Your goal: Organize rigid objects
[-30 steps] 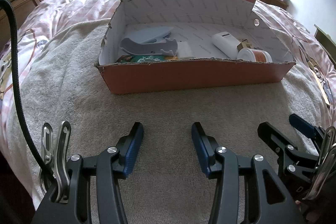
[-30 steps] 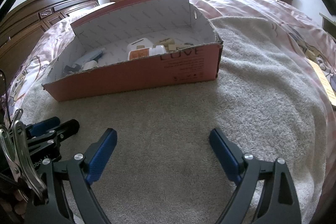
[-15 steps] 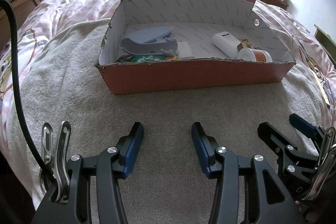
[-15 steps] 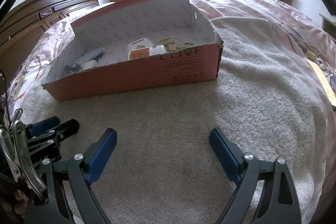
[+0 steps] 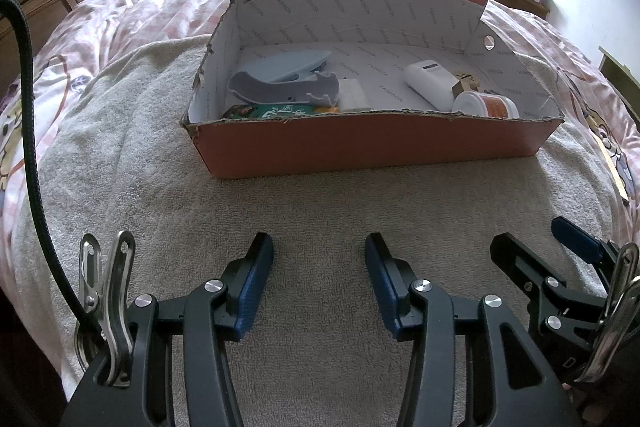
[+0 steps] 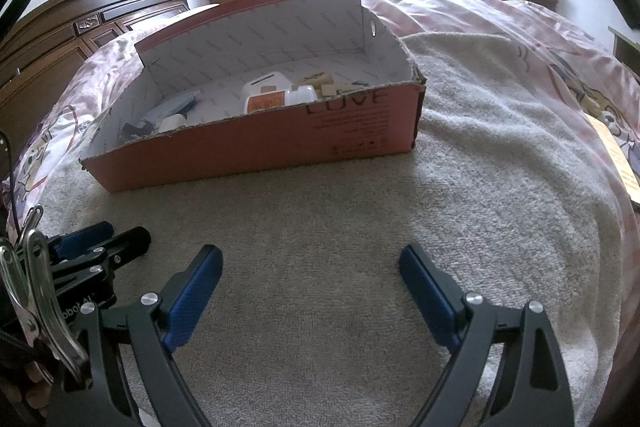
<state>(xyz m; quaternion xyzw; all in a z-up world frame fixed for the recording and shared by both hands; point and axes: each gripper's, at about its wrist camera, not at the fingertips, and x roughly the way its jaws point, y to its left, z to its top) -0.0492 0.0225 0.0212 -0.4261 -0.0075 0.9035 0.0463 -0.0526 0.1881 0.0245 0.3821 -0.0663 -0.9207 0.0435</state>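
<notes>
Both grippers rest low over the grey towel on the bed, jaws apart, gripping nothing: left gripper, right gripper. All rigid objects sit inside the red cardboard box: blue clip, white bottle, orange-label jar. Judged sorting finished.

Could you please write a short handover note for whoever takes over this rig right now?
Left gripper: open, empty, above the grey towel.
Right gripper: open wider, empty, beside it.
Red cardboard box sits ahead on the towel, holding a blue-grey clip-like tool, white bottle, orange-labelled jar, green packet and small blocks.
Done: all visible items are boxed.
Left: nothing loose is visible on the towel; check outside the views.
</notes>
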